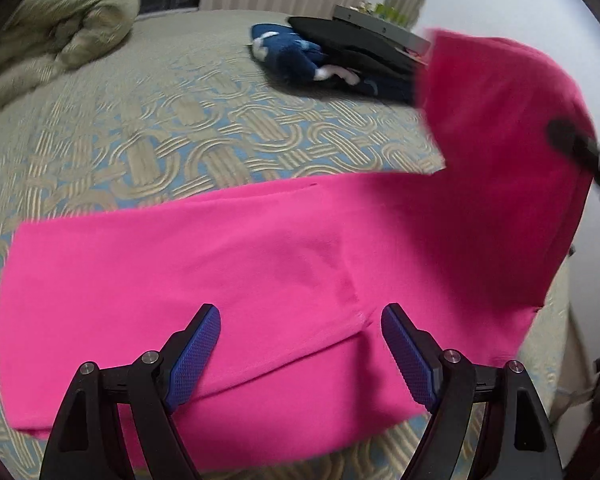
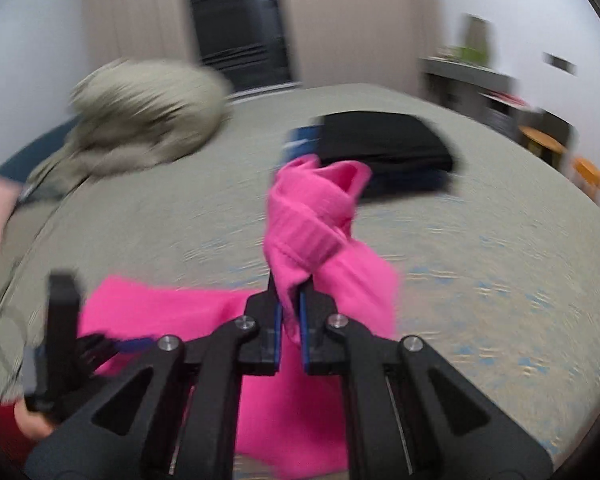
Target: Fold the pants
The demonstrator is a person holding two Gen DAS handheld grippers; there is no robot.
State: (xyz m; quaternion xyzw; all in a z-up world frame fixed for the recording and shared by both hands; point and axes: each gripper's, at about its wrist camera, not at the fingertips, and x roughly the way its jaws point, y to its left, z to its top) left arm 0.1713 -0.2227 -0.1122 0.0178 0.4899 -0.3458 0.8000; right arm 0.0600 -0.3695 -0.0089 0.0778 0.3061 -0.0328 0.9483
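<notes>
The pink pants (image 1: 220,272) lie spread across the patterned bedspread (image 1: 140,132). My left gripper (image 1: 300,316) is open and empty, hovering just above the pants near a seam. My right gripper (image 2: 290,292) is shut on the ribbed end of the pants (image 2: 312,220) and holds it lifted off the bed. In the left wrist view that lifted end (image 1: 500,128) hangs raised at the right, with part of the right gripper (image 1: 580,152) dark against it. In the right wrist view the left gripper (image 2: 64,340) shows at the lower left.
A rumpled beige duvet (image 1: 60,28) lies at the far left of the bed. A stack of dark folded clothes (image 1: 340,60) with a blue and white item sits at the far side. A grey shelf (image 1: 380,26) stands beyond the bed.
</notes>
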